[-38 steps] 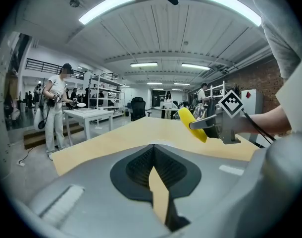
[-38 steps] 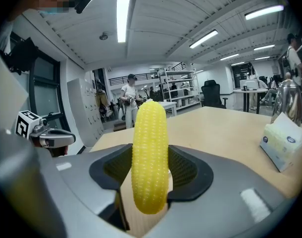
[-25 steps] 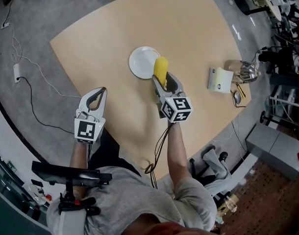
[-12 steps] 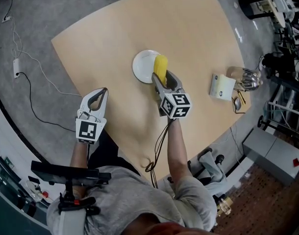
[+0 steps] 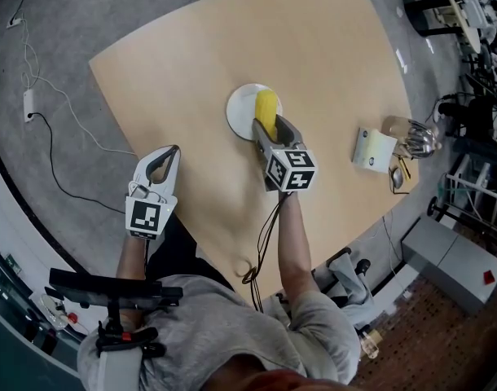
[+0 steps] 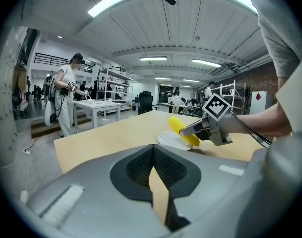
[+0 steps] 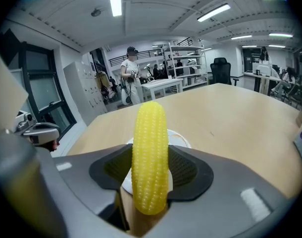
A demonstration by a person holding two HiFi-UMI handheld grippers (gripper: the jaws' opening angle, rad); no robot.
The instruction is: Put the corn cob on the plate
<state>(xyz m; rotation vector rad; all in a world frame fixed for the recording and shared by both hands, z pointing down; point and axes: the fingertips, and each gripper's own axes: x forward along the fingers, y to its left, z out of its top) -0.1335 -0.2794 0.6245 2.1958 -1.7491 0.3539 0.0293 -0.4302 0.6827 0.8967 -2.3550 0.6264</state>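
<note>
In right hand-held gripper (image 5: 270, 127): corn cob (image 7: 150, 155)

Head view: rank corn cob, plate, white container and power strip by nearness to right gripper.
1. Corn cob, held in right gripper's jaws.
2. Plate, under the cob.
3. White container, table's right.
4. Power strip, floor, far left.

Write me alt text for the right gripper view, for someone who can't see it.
A yellow corn cob is clamped lengthwise between the two dark jaws of the right gripper, pointing away from the camera. A white plate shows just behind it on a tan table, and a person stands far back in a workshop.
</note>
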